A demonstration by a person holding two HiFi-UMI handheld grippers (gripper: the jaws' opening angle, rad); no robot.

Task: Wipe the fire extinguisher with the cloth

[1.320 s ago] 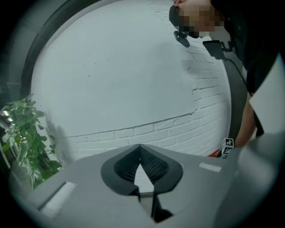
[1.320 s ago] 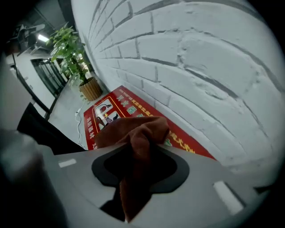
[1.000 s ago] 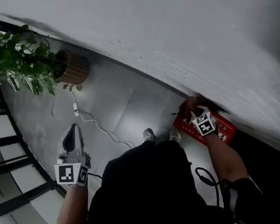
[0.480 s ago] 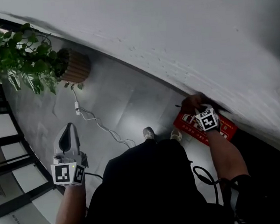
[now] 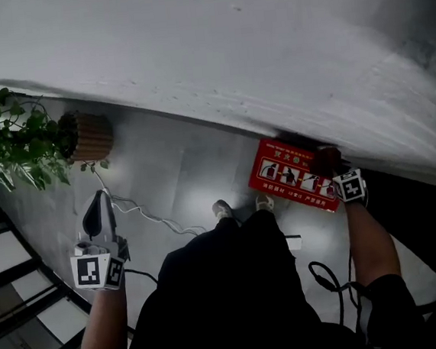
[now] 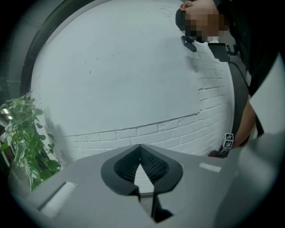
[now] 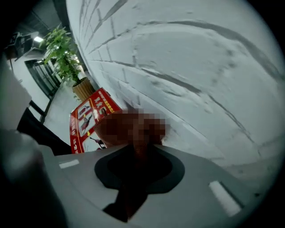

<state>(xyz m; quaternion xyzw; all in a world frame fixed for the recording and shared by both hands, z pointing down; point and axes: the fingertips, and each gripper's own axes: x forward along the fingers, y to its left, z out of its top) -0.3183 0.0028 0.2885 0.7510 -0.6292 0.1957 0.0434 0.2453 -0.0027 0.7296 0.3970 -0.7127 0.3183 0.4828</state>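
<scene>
The wiping step looks like it is just about to start or only just going. The cloth (image 5: 325,159) is a dark red-brown rag, and the right gripper (image 7: 136,155) has it pinched between its 2 jaws, which stand only a little apart with the rag filling the gap. The rag bunches out past the tips, right at the far right end of the red box (image 5: 291,172).

The red box sits on the floor, tight against the white brick wall (image 5: 231,69). Its top has little pictures of someone using a fire extinguisher. I think the fire extinguisher is kept in or just by this box, but I cannot see the tank itself in any view.

Next, I think the rag needs to be pressed flat on the red surface and rubbed along it. The grip must stay tight so the rag does not slip out.

The right arm reaches straight down, and its gripper points steeply down at the right end of the red box.

The left gripper (image 6: 140,149) is far to the left of the red box. Its 2 jaws are closed tip to tip with nothing between them. That arm is bent out to the side, and its gripper points almost level, toward the wall.
</scene>
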